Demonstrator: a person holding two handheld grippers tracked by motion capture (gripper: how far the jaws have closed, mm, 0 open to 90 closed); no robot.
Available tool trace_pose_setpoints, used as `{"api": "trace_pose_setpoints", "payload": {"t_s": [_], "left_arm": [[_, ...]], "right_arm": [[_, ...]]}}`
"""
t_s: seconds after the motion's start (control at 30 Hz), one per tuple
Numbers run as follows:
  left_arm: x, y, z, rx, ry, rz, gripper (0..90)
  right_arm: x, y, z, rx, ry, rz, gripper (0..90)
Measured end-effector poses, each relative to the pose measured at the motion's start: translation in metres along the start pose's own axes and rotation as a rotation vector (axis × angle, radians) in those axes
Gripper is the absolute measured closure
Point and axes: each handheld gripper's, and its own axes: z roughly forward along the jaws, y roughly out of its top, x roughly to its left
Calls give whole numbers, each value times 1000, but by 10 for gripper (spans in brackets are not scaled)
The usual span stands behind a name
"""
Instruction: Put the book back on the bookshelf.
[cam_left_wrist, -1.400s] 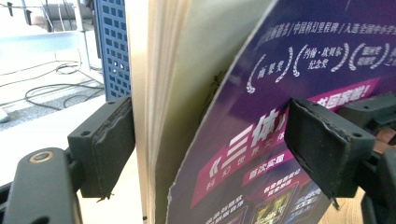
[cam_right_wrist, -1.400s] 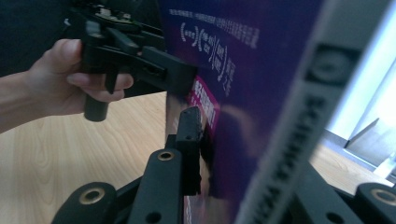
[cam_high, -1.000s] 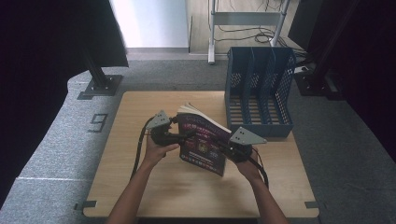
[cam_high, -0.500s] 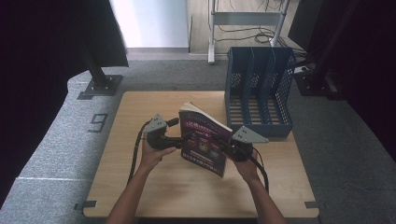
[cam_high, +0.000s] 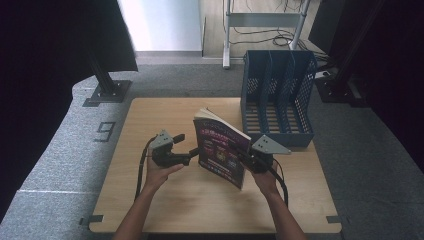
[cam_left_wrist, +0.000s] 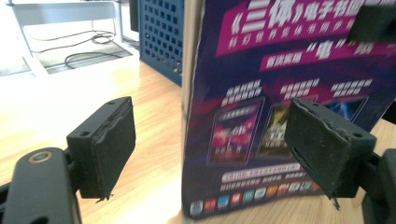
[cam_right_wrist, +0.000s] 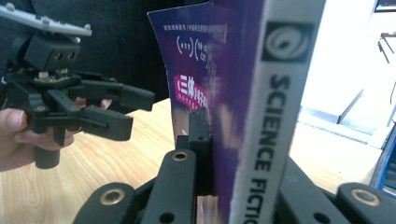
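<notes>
Book upright on the wooden table, near the middle, purple cover toward the person, bottom edge on the tabletop. Pinched at the spine side by the right gripper, jaws pressed together on it. In the right gripper view, book between the two black jaws, white spine with the words "SCIENCE FICTION" turned to the camera, one pad flat against the purple cover. Right hand under the grey plate, low and to the right of the book.

Left gripper just beside the left edge of the book, jaws spread, nothing between the pads. Touching the cover or not: cannot tell from the high view. In the left gripper view, both pads wide apart, the cover standing close in front, more toward the right pad, with a gap visible before it. Left hand around the gripper body, cable looping down beside the forearm. Same gripper also seen in the right gripper view, jaws open and pointing toward the cover, fingers wrapped on the handle.

Blue rack at the far right corner of the table, behind the book and apart from it, its compartments open toward the top. Grey carpet around the table, with a black "9" on it at the left.
</notes>
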Motion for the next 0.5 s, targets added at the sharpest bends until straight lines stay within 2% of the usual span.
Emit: {"api": "trace_pose_setpoints", "payload": {"t_s": [0.37,0.5], "left_arm": [[11,-28,-6,32,39,-36,169],[15,-31,-5,52,42,-42,170]], "right_arm": [[-3,9,-4,-16,-38,-8,815],[-5,14,-5,-17,-45,-4,815]]}}
